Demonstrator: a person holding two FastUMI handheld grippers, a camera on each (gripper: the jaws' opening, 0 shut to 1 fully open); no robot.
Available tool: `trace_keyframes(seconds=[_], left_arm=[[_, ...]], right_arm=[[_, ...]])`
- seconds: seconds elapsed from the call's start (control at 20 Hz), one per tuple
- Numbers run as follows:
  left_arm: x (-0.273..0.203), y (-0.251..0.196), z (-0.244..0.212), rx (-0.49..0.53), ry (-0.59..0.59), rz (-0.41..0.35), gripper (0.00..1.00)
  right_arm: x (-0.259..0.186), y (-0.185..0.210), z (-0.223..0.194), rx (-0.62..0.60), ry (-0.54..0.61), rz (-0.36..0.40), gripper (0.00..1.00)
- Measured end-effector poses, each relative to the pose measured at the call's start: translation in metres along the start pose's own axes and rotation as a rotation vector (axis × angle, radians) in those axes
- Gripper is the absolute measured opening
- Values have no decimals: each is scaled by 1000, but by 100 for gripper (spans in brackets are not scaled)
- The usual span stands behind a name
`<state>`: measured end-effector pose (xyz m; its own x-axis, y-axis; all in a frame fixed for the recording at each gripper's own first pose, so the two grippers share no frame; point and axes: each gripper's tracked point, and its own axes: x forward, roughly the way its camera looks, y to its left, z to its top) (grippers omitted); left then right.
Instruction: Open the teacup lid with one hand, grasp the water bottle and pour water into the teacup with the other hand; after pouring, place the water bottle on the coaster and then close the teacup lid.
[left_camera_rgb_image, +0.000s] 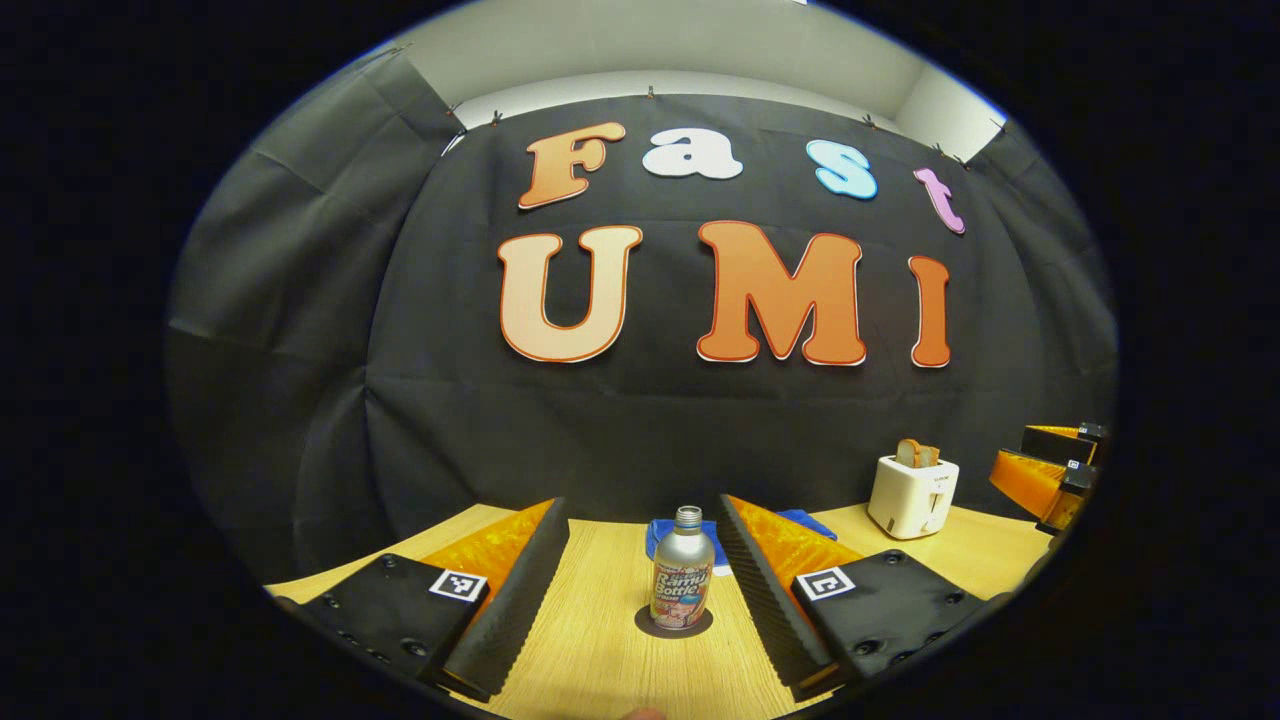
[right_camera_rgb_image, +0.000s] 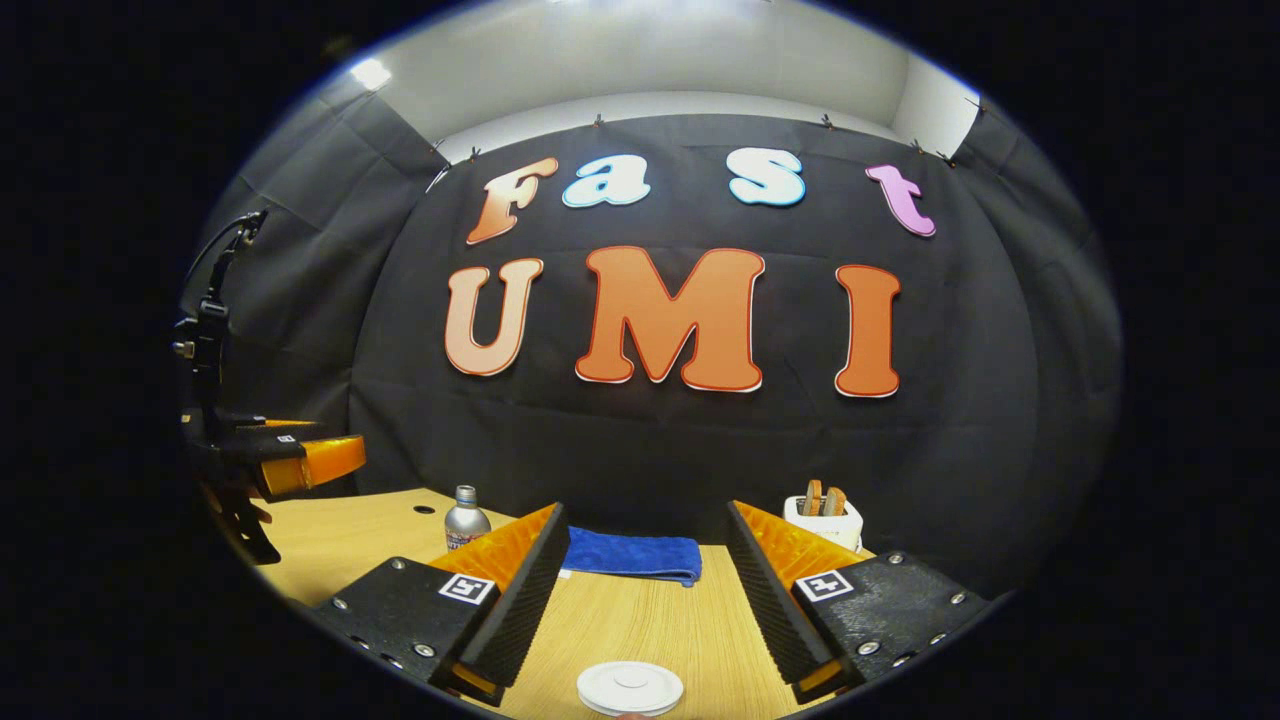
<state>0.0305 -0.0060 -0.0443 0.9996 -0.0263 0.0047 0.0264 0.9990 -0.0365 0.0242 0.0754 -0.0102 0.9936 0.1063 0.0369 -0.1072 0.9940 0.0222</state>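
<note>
A recording booth: black cloth wall (left_camera_rgb_image: 640, 420), wooden table (left_camera_rgb_image: 600, 660), toaster (left_camera_rgb_image: 912, 495)

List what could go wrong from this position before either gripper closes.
1. The water bottle is tall, narrow and uncapped; a finger of the open left gripper clipping it off-centre could tip it off its coaster.
2. The teacup lid is flat and low between the open right gripper fingers; they may slip off it.
</note>
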Motion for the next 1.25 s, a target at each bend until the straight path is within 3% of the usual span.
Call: trace_keyframes(seconds=[0.55,1.25], left_arm=[[-13,11,13,-7,-12,42,96],[-14,-7,20,-5,1,-2,97]], right_arm=[[6,-8,-1,-16,48,-46,97],[-1,-18,7,-46,57,-58,97]])
